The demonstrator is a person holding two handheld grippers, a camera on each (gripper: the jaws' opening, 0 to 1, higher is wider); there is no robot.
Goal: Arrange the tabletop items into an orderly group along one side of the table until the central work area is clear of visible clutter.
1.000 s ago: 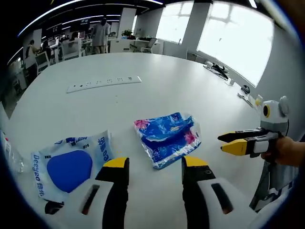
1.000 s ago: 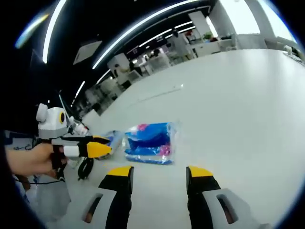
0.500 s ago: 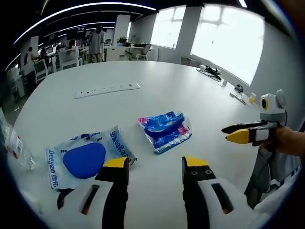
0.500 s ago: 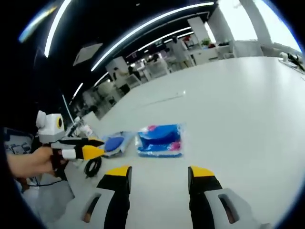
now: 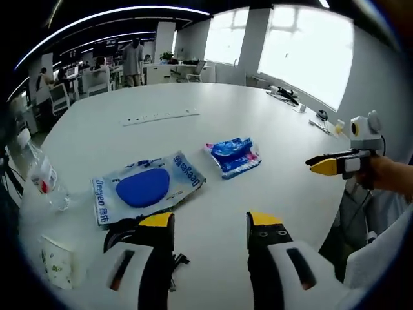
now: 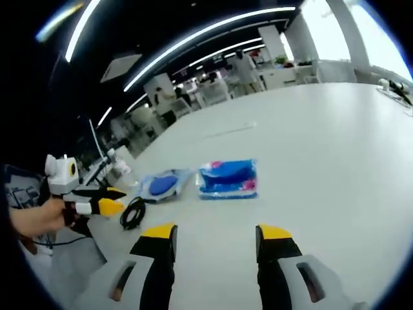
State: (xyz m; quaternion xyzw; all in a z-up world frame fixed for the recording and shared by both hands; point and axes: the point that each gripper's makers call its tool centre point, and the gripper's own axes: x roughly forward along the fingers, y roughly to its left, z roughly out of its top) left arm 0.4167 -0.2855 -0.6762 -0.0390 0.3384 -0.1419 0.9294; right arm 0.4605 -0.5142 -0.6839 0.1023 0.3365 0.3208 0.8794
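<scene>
Rising from the 6 o'clock edge of the left gripper view, the left gripper stands with jaws parted and nothing between them. Just beyond its left jaw lies a coiled black cable on the white table. At 10 o'clock from the jaws rests a clear packet with a blue oval pad; at 12 o'clock, further off, lies a blue and pink packet. A paper cup stands at 9 o'clock near the table edge, a plastic bottle beyond it. A white power strip lies well apart toward 11 o'clock. At 3 o'clock, a hand holds the right gripper, off the table's edge.

In the right gripper view, the right gripper is likewise parted and empty. Both packets lie ahead at 12 o'clock, side by side.
</scene>
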